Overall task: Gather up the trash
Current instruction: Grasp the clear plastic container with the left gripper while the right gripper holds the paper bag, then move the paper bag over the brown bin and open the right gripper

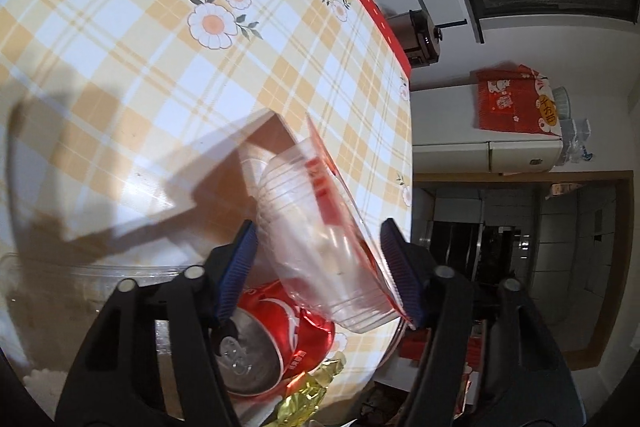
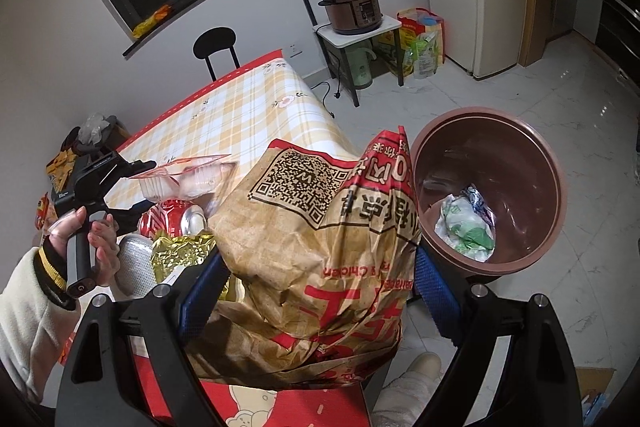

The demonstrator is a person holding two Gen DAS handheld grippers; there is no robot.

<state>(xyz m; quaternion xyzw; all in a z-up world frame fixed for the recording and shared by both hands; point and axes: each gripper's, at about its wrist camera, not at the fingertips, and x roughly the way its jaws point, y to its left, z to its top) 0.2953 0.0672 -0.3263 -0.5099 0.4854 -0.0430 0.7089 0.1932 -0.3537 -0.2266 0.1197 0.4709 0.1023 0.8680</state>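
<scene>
— What's around the counter right now?

— Near its front edge I see a crushed red soda can lying on its side, a crumpled gold foil wrapper touching it, and a clear lidded container toward the front left corner. A white card lies tilted on the checked cloth. Off the counter, on the floor beside its right edge, stands a brown bin with a green-and-white wrapper inside.

— And your left gripper?

— Its blue pads are clamped on a clear plastic cup with red print, tilted, above the can near the front right corner. The cup is ribbed, see-through and a bit motion-blurred.

— The right gripper?

— It grasps a crumpled brown paper takeaway bag with red lettering and a QR code, hanging past the counter's front edge, next to the bin. The bag blocks much of my view of the counter's near corner.
</scene>
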